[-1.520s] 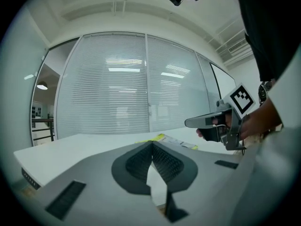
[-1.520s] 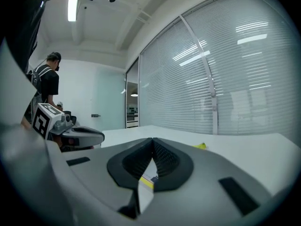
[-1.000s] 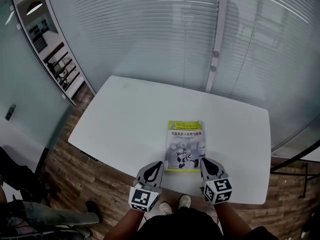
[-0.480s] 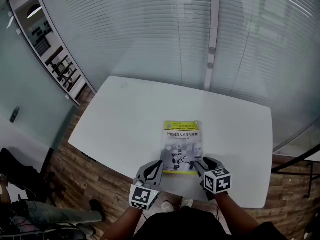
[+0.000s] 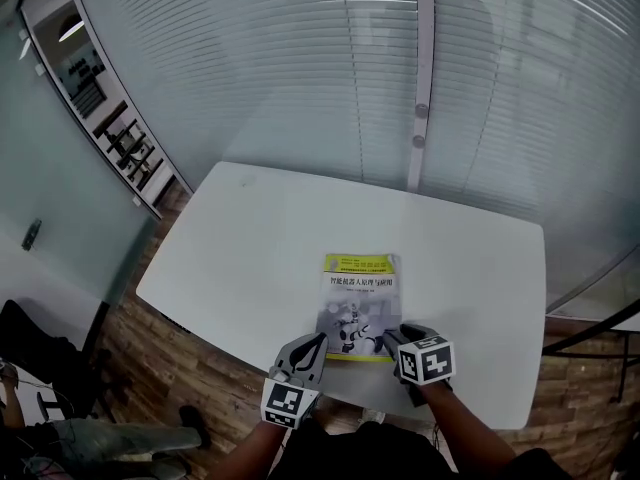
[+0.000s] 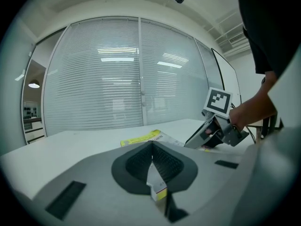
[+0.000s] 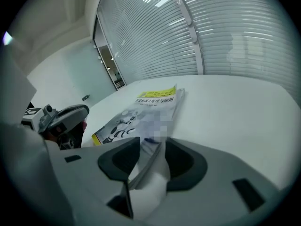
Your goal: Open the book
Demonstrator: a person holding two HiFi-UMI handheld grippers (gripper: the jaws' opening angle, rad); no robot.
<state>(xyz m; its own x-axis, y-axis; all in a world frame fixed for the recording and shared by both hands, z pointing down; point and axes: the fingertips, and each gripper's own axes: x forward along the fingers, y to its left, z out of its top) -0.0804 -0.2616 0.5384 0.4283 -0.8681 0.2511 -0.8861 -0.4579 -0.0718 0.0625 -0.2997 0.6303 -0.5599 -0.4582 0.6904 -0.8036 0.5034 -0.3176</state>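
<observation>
Book (image 5: 358, 290) lies closed on white table (image 5: 240, 238). Right gripper (image 5: 388, 338) jaws stand apart, book's lower-right edge between them. Left gripper (image 5: 316, 343) jaws together, beside lower-left corner.

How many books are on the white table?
1. The book lies closed on the white table, near its front edge, with one near corner between the right gripper's open jaws. None looks hidden.

You had one book (image 5: 358, 296) on one white table (image 5: 250, 238), plus two grippers: left gripper (image 5: 318, 341) and right gripper (image 5: 386, 337).
</observation>
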